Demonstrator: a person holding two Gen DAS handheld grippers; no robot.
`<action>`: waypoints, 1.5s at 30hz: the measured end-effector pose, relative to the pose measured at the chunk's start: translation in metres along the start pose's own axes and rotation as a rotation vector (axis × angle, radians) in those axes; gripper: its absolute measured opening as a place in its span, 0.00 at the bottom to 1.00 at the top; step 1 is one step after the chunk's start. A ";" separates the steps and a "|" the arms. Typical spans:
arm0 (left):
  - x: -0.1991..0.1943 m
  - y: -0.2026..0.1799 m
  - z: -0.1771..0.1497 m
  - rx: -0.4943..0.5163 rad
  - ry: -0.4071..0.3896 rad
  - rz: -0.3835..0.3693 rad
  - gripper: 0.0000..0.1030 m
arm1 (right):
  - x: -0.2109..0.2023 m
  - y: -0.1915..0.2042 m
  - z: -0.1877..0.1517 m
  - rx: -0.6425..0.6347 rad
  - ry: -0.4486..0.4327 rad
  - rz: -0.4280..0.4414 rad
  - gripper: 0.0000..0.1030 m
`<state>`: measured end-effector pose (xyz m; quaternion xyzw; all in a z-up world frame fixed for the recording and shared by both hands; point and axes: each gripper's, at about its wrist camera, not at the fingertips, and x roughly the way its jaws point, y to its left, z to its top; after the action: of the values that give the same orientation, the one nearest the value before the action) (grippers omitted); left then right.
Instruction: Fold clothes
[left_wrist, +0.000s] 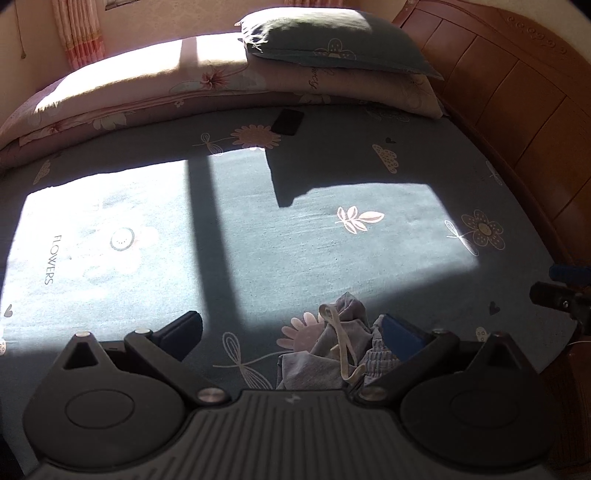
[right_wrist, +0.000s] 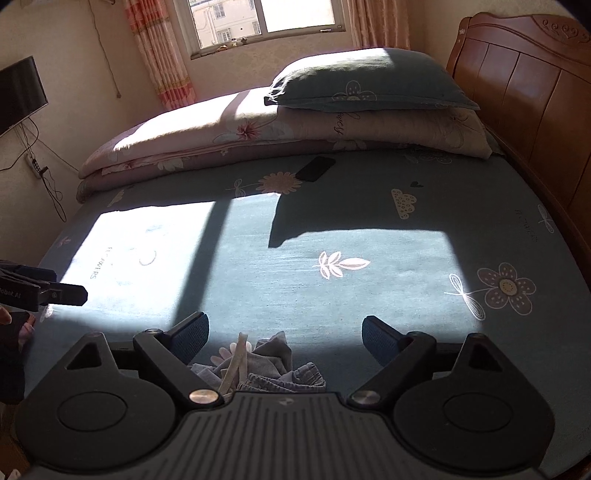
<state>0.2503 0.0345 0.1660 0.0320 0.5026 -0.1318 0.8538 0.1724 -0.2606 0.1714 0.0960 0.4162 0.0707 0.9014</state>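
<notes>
Sunlit across its middle, the teal flower-printed bedsheet (right_wrist: 369, 236) carries our crumpled grey drawstring garment (right_wrist: 266, 363) at the near edge, heaped with its pale cord on top. Our right gripper (right_wrist: 286, 334) hovers over it with jaws spread wide and nothing between the pads; our left gripper (left_wrist: 295, 334) stands wide too, its right pad beside the cloth, gripping nothing. We could pinch only the loose cord, dragging the heap instead of spreading it.
</notes>
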 end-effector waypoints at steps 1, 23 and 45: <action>0.007 -0.003 0.000 0.002 0.016 0.001 0.99 | 0.007 -0.007 -0.004 0.031 0.028 0.016 0.89; 0.152 -0.027 -0.066 0.284 0.129 -0.245 0.93 | 0.173 -0.063 -0.128 0.307 0.225 0.163 0.89; 0.183 -0.118 -0.101 0.556 0.229 -0.734 0.93 | 0.160 -0.089 -0.139 0.349 0.400 0.589 0.89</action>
<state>0.2183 -0.0958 -0.0337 0.0939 0.5173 -0.5500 0.6489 0.1735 -0.2980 -0.0558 0.3474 0.5438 0.2717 0.7140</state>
